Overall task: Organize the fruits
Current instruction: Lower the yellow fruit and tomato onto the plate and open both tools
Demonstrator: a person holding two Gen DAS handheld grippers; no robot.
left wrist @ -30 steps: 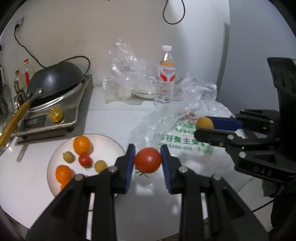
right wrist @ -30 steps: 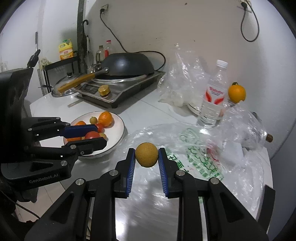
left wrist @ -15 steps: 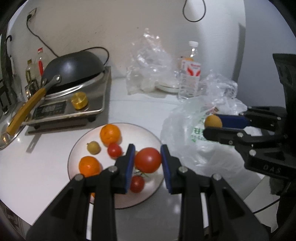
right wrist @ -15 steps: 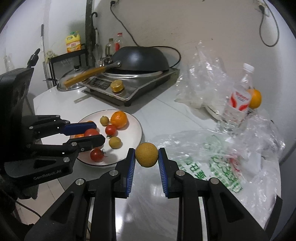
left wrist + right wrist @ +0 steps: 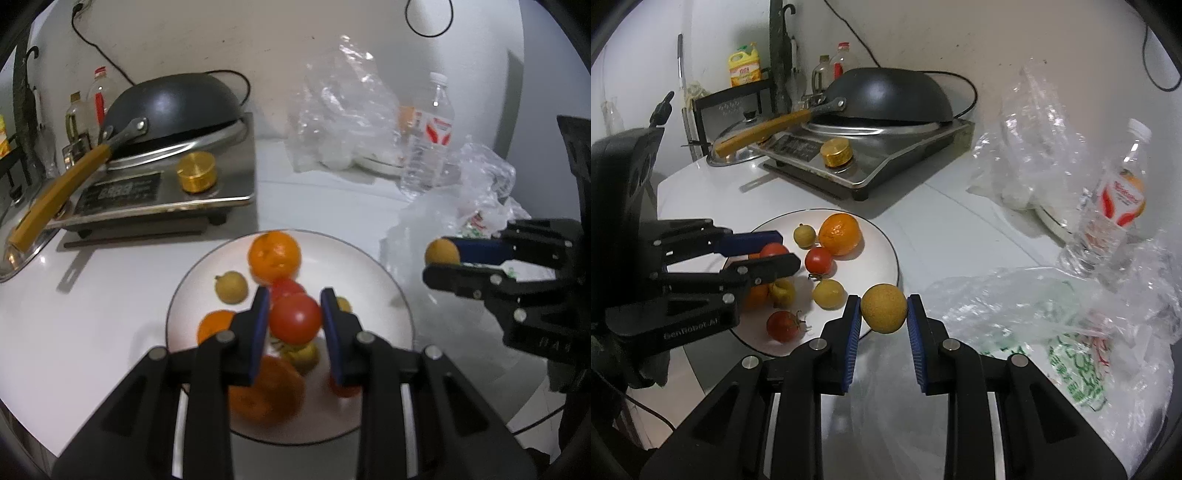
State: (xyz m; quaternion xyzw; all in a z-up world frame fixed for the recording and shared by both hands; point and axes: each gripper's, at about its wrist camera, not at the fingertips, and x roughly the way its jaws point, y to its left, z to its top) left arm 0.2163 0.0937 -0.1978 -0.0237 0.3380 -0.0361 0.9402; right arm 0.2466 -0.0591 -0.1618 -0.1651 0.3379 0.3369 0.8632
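1. White countertop (image 5: 953,229) runs along a pale wall, carrying a steel cooker (image 5: 886,155) with a dark wok (image 5: 886,99) upturned on it.
2. Near the front edge sits a white plate (image 5: 882,243) holding two oranges, small yellow-green fruits and red tomatoes.
3. Right of the plate lies a crumpled plastic bag (image 5: 1052,314), with a water bottle (image 5: 1108,214) behind it.
4. Over the plate, the left gripper (image 5: 293,317) pinches a red tomato (image 5: 295,317) between its blue pads, above the fruit already there.
5. At the plate's near-right rim, the right gripper (image 5: 882,314) is clamped on a round yellow-brown fruit (image 5: 883,308), held clear of the counter.
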